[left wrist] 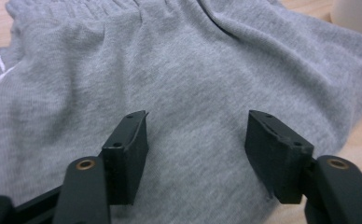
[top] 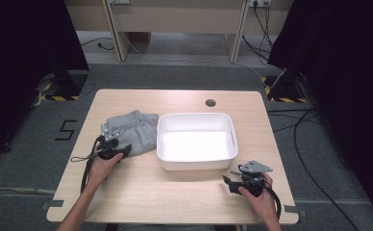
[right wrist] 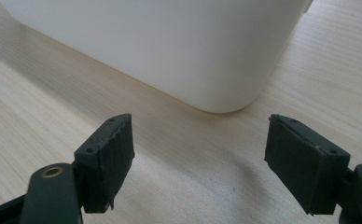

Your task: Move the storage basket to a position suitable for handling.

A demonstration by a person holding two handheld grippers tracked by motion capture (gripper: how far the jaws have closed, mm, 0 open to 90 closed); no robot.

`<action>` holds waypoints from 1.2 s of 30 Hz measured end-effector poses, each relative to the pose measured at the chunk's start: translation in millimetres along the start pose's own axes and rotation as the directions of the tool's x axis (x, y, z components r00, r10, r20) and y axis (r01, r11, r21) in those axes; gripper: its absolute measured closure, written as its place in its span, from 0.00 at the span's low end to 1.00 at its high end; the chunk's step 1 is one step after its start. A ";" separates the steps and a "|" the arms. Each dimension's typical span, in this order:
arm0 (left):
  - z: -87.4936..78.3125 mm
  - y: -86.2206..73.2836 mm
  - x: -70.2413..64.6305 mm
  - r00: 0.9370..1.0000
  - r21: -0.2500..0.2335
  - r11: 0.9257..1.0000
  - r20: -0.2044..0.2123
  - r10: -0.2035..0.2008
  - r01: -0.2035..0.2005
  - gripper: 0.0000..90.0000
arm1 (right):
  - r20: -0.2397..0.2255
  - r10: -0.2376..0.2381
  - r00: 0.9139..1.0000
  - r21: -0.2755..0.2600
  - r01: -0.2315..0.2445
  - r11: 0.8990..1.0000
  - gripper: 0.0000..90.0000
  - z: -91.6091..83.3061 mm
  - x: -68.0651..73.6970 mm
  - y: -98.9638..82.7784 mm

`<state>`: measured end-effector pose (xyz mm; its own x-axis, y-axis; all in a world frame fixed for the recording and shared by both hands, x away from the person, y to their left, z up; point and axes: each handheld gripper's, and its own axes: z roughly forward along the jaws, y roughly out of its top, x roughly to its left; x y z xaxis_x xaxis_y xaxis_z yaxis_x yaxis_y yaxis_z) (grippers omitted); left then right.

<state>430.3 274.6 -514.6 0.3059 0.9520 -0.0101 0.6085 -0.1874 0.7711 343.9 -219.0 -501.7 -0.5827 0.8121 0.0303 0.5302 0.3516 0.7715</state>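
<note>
We hold the left gripper (left wrist: 195,156) over the grey garment (left wrist: 188,79), its fingers (left wrist: 128,156) parted with cloth lying between and beneath them, not pinched. Our right gripper (right wrist: 200,163) rests open over bare counter (right wrist: 39,88), the white tub (right wrist: 160,46) just ahead.

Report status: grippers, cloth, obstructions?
Left gripper open over grey cloth, pads not pressing. Right gripper open, empty, near white tub. Nothing blocking.
</note>
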 end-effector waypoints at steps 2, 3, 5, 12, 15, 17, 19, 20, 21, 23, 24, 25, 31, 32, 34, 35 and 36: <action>-3.8 -2.1 -0.5 1.000 0.009 1.000 0.006 0.001 -0.001 0.46 | -0.002 0.000 1.000 -0.005 0.000 1.000 0.27 -1.0 0.1 -0.2; -6.4 -3.8 -1.0 1.000 0.013 1.000 0.008 0.003 -0.003 0.46 | -0.002 0.002 1.000 -0.006 -0.002 1.000 0.27 -1.6 0.2 -0.2; -13.3 -8.7 -2.8 1.000 0.021 1.000 0.014 0.012 -0.013 0.46 | -0.002 0.004 1.000 -0.008 -0.004 1.000 0.27 -3.1 0.4 -0.4; -52.3 -44.0 -15.4 0.998 0.001 0.999 0.044 0.044 -0.044 0.46 | 0.002 0.003 1.000 -0.006 -0.003 1.000 0.27 -3.6 0.3 -0.9; -70.0 -59.2 -21.2 0.996 -0.003 0.999 0.064 0.053 -0.053 0.46 | 0.000 -0.004 1.000 0.000 0.004 1.000 0.27 -1.4 1.5 -0.8; -80.8 -67.9 -26.4 0.995 -0.002 0.998 0.076 0.069 -0.069 0.46 | 0.000 -0.001 1.000 0.006 0.001 1.000 0.27 0.1 3.5 -0.5; -88.8 -74.3 -32.0 0.994 -0.003 0.997 0.083 0.076 -0.076 0.46 | -0.001 -0.009 1.000 0.005 0.009 1.000 0.27 1.4 5.7 0.4; -93.2 -77.6 -35.5 0.993 -0.001 0.997 0.087 0.080 -0.081 0.46 | -0.003 -0.004 1.000 0.003 0.004 1.000 0.27 1.6 7.4 0.7; -96.9 -80.6 -39.0 0.992 -0.003 0.996 0.095 0.085 -0.085 0.46 | -0.003 -0.004 1.000 0.003 0.004 1.000 0.27 1.6 7.4 0.7; -103.6 -85.3 -45.3 0.989 0.002 0.996 0.114 0.091 -0.092 0.45 | -0.009 -0.009 1.000 -0.002 0.009 1.000 0.27 1.4 10.3 0.7; -106.6 -87.2 -48.3 0.987 0.006 0.995 0.128 0.095 -0.097 0.44 | -0.019 -0.009 1.000 -0.004 0.009 1.000 0.27 2.3 13.4 -0.3; -108.3 -87.8 -49.9 0.986 0.011 0.995 0.136 0.098 -0.100 0.44 | -0.019 -0.009 1.000 -0.004 0.009 1.000 0.27 2.3 13.4 -0.3; -118.4 -87.4 -56.4 0.973 0.034 0.988 0.183 0.144 -0.152 0.41 | -0.032 -0.020 0.999 0.004 0.020 1.000 0.27 5.8 20.1 -1.4; -119.6 -85.4 -55.1 0.974 0.024 0.989 0.176 0.140 -0.147 0.37 | -0.040 -0.023 0.999 0.002 0.023 1.000 0.27 6.1 22.9 0.0; -122.6 -79.1 -48.9 0.980 -0.012 0.991 0.146 0.135 -0.134 0.37 | -0.045 -0.022 0.999 -0.003 0.022 1.000 0.27 6.3 24.3 0.9; -124.2 -74.6 -44.3 0.983 -0.032 0.993 0.137 0.121 -0.117 0.36 | -0.050 -0.021 0.999 -0.006 0.021 1.000 0.27 6.4 26.0 1.9; -125.3 -69.5 -38.7 0.986 -0.047 0.994 0.130 0.109 -0.103 0.36 | -0.053 -0.027 0.998 -0.008 0.027 1.000 0.27 6.5 27.4 3.0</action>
<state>284.4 281.1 -488.0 0.4625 0.8866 -0.0088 0.5386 -0.2730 0.7971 333.6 -192.7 -502.6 -0.6288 0.7763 0.0435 0.5097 0.3693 0.7770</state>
